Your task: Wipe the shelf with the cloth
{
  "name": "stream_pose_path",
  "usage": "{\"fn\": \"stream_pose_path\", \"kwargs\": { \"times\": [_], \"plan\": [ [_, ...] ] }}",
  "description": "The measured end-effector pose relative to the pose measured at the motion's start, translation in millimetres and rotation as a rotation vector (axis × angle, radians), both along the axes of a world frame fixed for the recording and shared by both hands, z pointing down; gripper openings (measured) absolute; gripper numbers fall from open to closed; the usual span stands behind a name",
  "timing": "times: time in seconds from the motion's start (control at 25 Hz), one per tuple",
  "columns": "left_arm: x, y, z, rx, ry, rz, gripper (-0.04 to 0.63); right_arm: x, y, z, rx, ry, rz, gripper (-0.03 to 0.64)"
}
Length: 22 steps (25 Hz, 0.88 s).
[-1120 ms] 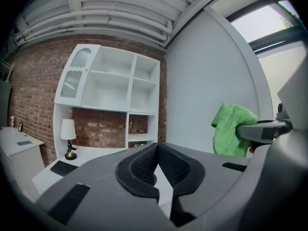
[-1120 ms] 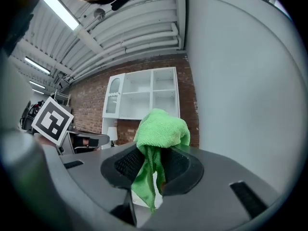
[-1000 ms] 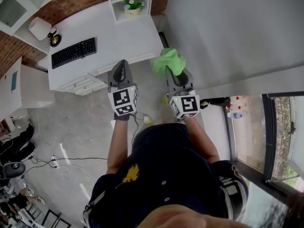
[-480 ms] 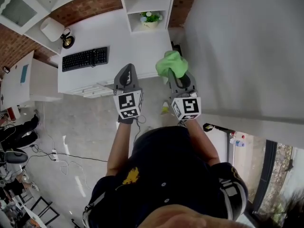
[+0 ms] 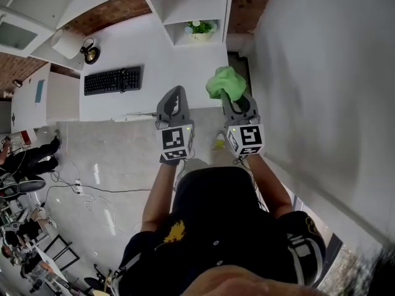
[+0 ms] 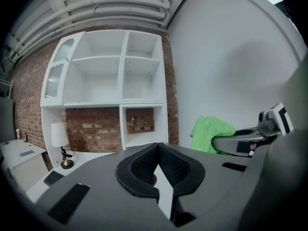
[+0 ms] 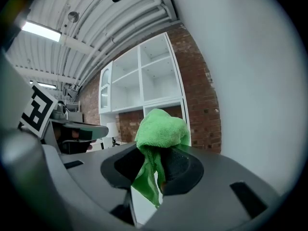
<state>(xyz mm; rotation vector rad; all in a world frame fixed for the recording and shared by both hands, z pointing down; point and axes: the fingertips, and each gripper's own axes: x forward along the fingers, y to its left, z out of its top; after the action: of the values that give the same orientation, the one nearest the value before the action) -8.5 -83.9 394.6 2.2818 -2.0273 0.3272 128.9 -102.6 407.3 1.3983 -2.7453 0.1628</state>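
Clamping the green cloth (image 5: pixel 225 82), the right gripper (image 5: pixel 236 98) points toward the shelf (image 5: pixel 185 5) at upper centre; the left gripper (image 5: pixel 174 96), jaws together, rides empty alongside.

We see a white desk (image 5: pixel 166 54) set against a brick wall (image 5: pixel 114 8). A black keyboard (image 5: pixel 113 80) lies on it near the front edge, and a lamp (image 5: pixel 68 42) stands at its left end. The white shelf (image 5: pixel 185 2) rises from the desk's rear right part, with a potted plant (image 5: pixel 202 28) in its lowest right compartment. On the grey floor (image 5: pixel 117 159) lies a power strip (image 5: pixel 78 184) with trailing cables.
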Motion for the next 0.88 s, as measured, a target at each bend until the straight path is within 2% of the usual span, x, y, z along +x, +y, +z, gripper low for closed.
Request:
{"fn": "stream_pose_path", "kwargs": {
  "times": [0.24,0.4,0.56,0.76,0.88],
  "plan": [
    [1.5,-20.4,28.0,-0.025,0.0,-0.007,0.018,-7.3,-15.0,34.0,-0.055,0.041,-0.066,0.104],
    [-17.4,-40.0,30.3,0.006,-0.029,-0.001,0.018,-23.2,-30.7,46.6,-0.045,0.068,-0.08,0.104],
    [-44.3,-55.9,28.1,0.041,-0.044,-0.019,0.018,-42.4,-61.4,43.3,0.018,0.106,-0.072,0.104],
    [-67.4,-63.1,10.5,0.062,0.014,-0.018,0.018,-66.9,-115.4,2.1,0.111,0.106,-0.03,0.104],
    [-85.2,-80.8,0.1,0.115,-0.019,-0.02,0.018,-94.3,-140.9,-27.5,0.195,0.105,-0.039,0.104]
  ]
}}
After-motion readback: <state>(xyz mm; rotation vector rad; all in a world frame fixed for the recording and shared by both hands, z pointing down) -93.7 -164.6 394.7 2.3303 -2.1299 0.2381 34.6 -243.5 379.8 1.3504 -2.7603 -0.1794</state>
